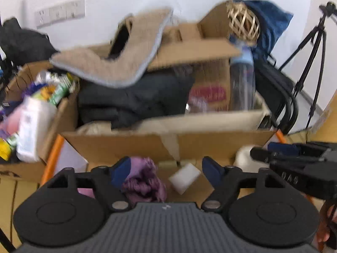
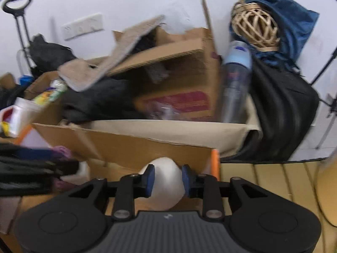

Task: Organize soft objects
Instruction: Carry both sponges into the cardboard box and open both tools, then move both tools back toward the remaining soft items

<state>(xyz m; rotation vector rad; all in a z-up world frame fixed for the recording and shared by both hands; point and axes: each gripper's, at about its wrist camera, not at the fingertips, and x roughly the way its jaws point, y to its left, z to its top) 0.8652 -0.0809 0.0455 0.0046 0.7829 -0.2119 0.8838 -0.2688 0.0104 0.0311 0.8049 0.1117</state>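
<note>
Left gripper [image 1: 166,174] is spread wide; one purple cloth [image 1: 145,183] lies against its left finger, one white sponge [image 1: 185,178] between the fingers, touched by neither. Beyond both sits one cardboard box [image 1: 168,141]. Right gripper [image 2: 166,181] pinches one white soft ball [image 2: 163,179] between its blue pads.

Mat [image 1: 118,59] draped over box [image 1: 189,50], above dark clothes [image 1: 134,99]. Bottle [image 1: 242,84] upright right of box. Wicker ball [image 1: 243,21] behind bottle, on cloth [image 1: 271,21]. Tripod [image 1: 311,48] far right. Sponge [image 1: 185,178] right of yarn [image 1: 143,181], both before front flap [image 1: 168,145].
</note>
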